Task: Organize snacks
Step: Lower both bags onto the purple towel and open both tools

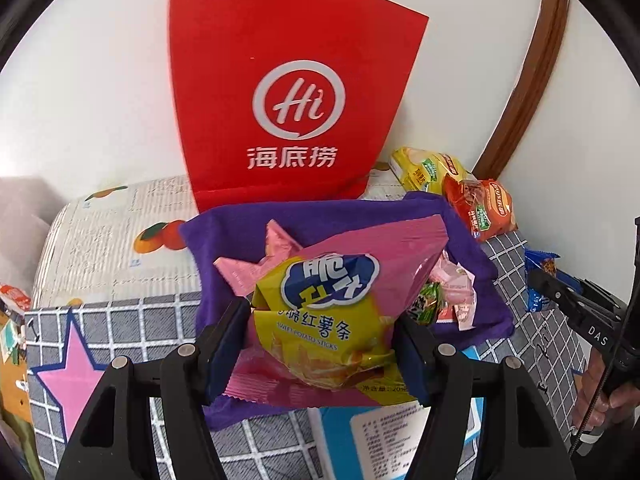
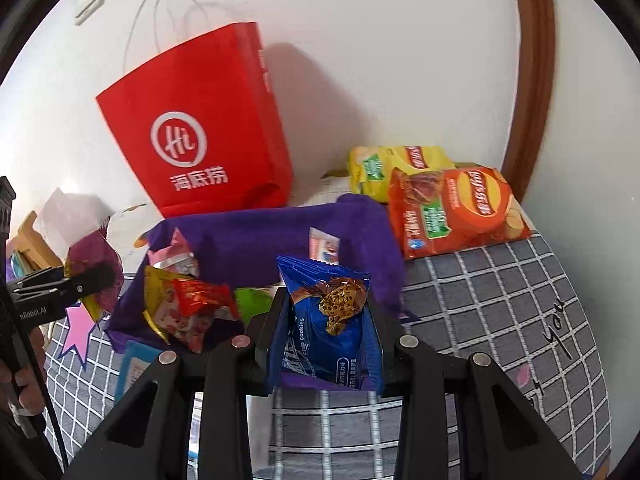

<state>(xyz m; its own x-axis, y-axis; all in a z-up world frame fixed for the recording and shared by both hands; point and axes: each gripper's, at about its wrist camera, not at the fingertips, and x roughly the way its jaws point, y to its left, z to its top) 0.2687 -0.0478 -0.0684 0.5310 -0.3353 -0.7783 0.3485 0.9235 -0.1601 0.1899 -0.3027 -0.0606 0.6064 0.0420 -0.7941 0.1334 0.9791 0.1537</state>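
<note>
Both snack packs held over the purple cloth bin.

The pink pack (image 1: 340, 304) sits clamped in the left hand-held gripper (image 1: 324, 344), its long axis running away from the jaws toward the purple bin (image 1: 224, 236) just ahead and below. The blue cookie pack (image 2: 326, 320) stands upright, gripped by the right hand-held gripper (image 2: 326, 344) at the bin's near edge. Both are about equally near; I judge a short forward drop comes next. A red bag (image 1: 288, 92) stands behind.
</note>
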